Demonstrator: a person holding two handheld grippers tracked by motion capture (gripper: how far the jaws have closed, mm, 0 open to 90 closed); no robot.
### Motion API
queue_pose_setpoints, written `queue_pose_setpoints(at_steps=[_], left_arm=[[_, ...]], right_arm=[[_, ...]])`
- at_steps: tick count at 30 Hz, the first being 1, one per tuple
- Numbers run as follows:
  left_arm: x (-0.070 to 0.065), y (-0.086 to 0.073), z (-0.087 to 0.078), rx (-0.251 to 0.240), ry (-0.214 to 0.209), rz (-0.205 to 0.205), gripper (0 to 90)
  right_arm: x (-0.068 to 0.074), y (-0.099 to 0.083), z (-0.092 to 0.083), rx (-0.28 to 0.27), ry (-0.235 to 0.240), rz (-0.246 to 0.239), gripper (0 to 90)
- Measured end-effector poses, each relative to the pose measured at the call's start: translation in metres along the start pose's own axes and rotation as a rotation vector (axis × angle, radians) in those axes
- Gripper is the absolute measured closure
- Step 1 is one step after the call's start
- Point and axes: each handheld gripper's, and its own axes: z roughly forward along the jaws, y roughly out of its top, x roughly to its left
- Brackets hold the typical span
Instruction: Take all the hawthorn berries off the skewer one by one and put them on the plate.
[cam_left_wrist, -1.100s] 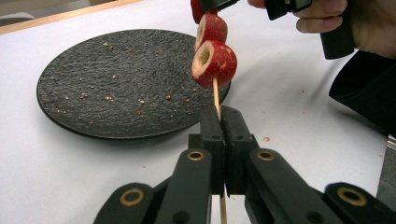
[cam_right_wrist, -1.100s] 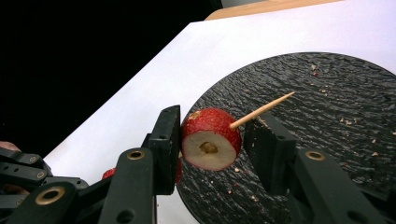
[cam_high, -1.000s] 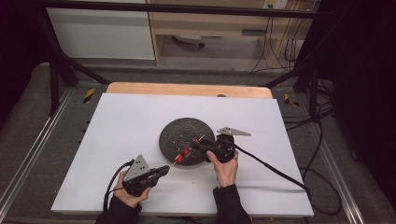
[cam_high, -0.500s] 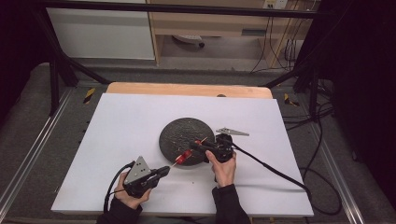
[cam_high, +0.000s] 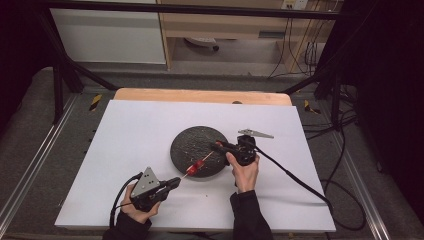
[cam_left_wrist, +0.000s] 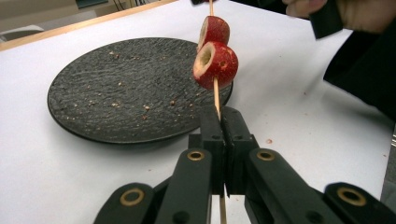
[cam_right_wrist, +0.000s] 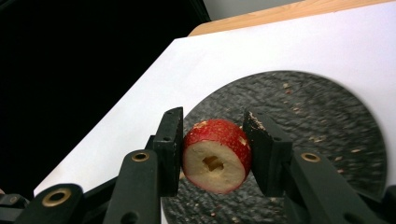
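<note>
1. The left gripper has its two black jaws pressed together on a thin wooden skewer, which runs up from between them at a slant.
2. Two red fruit pieces are threaded on the skewer; each is round, red-skinned and pale inside, with a cored hollow showing at the cut face.
3. The right gripper pinches a third red fruit piece between its pads; its jaws have just been closing on it. This piece is a cut round with glossy red skin, pale flesh and a small hole through the middle.
4. A single round dark plate with a rough, stone-like surface sits near the middle of the white tabletop, dotted with pale crumbs.
5. In the high view the skewer slants from the left gripper, near the tabletop's near edge, up to the plate's near rim.
6. The right gripper lies low over the plate's right rim, its hand reaching in from the near edge; the left hand grips its tool from below.
7. A bare wooden strip runs along the tabletop's far edge.
</note>
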Motion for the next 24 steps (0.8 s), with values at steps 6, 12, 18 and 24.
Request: queue_pose_setpoints(at_steps=[6, 12, 18, 24], left_arm=[[0.002, -0.001, 0.001, 0.013, 0.0, -0.004, 88.6], [0.007, -0.001, -0.002, 0.006, 0.009, -0.018, 88.5], [0.016, -0.001, -0.008, -0.019, 0.029, -0.061, 88.4], [0.02, -0.003, -0.007, -0.013, 0.036, -0.087, 88.3]], right_arm=[[-0.014, 0.016, 0.0, 0.005, -0.059, -0.034, 60.0], [-0.027, 0.027, 0.003, -0.001, -0.119, -0.065, 59.9], [-0.032, 0.019, 0.016, 0.052, -0.136, -0.103, 59.8], [-0.036, -0.007, 0.04, 0.141, -0.124, -0.148, 59.2]])
